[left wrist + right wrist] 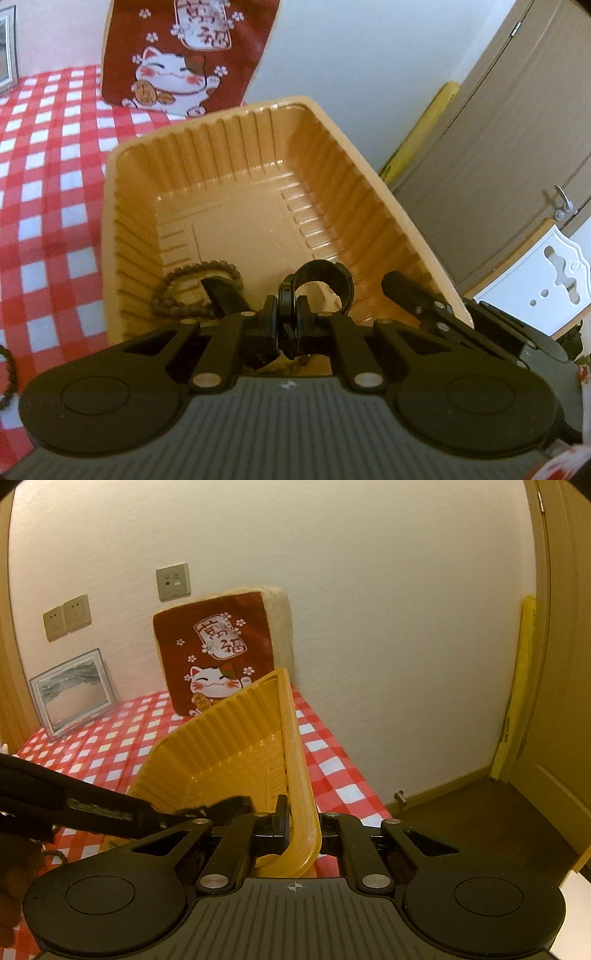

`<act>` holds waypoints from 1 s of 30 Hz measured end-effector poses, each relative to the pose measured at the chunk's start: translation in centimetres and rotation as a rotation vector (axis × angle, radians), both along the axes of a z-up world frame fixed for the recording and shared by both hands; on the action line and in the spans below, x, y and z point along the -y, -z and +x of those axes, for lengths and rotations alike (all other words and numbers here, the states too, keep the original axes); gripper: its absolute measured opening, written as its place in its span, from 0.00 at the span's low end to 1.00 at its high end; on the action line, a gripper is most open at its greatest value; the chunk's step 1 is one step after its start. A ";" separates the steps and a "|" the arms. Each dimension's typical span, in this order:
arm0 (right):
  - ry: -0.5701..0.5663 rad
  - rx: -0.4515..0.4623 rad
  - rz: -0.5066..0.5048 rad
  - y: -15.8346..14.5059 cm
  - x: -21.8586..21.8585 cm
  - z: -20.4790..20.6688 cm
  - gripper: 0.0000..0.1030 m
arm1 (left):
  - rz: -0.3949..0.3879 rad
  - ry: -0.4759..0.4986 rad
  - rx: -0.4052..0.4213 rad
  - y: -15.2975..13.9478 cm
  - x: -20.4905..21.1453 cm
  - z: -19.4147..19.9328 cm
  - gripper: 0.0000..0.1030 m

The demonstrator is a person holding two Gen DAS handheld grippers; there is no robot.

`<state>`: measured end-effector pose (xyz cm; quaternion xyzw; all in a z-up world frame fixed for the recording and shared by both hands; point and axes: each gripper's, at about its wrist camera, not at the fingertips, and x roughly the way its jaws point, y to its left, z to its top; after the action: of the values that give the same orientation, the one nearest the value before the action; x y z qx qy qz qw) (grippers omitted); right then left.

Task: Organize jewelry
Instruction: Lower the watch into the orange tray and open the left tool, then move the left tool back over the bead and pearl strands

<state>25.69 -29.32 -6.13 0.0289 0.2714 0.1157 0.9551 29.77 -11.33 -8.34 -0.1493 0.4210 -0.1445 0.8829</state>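
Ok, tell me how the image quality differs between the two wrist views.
Left wrist view: cooler, whiter light, glare on the tray floor, soft blur on the cat cushion, door edges bowed by the fisheye. Right wrist view: warm yellow cast, dark vignetted corners, motion blur on the left hand-held gripper reaching into the tray.

Orange tray [369, 155], red-white checked tablecloth [48, 184]

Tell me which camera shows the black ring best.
Left wrist. The black ring sits pinched in the left gripper over the tray, fully outlined. The right wrist view shows only a dark blur there, behind the left gripper's arm.
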 end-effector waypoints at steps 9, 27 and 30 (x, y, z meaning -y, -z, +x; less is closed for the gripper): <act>0.002 -0.011 0.002 0.2 0.0 0.2 0.06 | -0.050 -0.026 0.006 0.2 0.3 0.4 0.12; 0.004 -0.018 0.010 0.3 0.1 0.4 0.06 | 0.052 -0.302 0.044 -2.7 -10.2 -5.0 0.27; 0.004 -0.018 0.010 0.3 0.1 0.4 0.06 | 0.069 -0.368 0.026 -2.4 -12.5 -6.4 0.28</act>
<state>26.07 -29.38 -6.41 0.0352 0.2796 0.1146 0.9526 23.42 1.18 -5.90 -0.1913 0.3801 0.0320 0.9044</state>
